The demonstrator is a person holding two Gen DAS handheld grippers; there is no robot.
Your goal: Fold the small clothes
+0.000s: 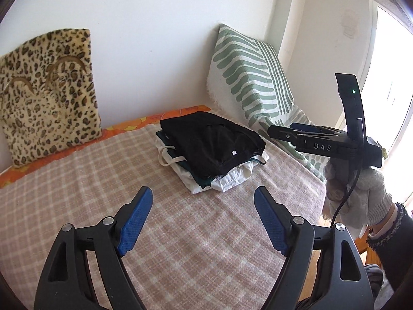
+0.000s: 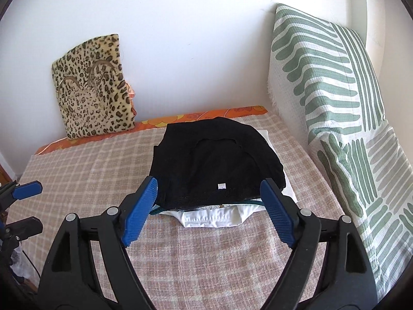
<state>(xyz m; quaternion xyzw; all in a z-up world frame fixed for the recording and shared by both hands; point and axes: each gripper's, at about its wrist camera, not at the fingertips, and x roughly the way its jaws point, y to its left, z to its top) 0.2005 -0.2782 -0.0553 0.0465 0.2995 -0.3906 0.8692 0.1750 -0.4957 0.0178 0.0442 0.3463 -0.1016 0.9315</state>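
Because nothing lies between them, both tongs stand spread: the left tongs [image 1: 204, 222] hang over bare checked blanket [image 1: 77, 193], the right tongs [image 2: 209, 211] just short of the pile. The black garment [image 2: 216, 160] tops a stack of folded clothes [image 1: 214, 175], at twelve o'clock from the right tongs and one o'clock from the left, probably stacked to keep the bed tidy. A leopard cushion [image 1: 49, 98] leans on the wall at ten o'clock, a green striped pillow [image 2: 325, 82] at two o'clock.

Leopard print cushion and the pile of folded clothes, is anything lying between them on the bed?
Nothing. In both wrist views only bare checked blanket separates the leopard print cushion from the clothes pile.
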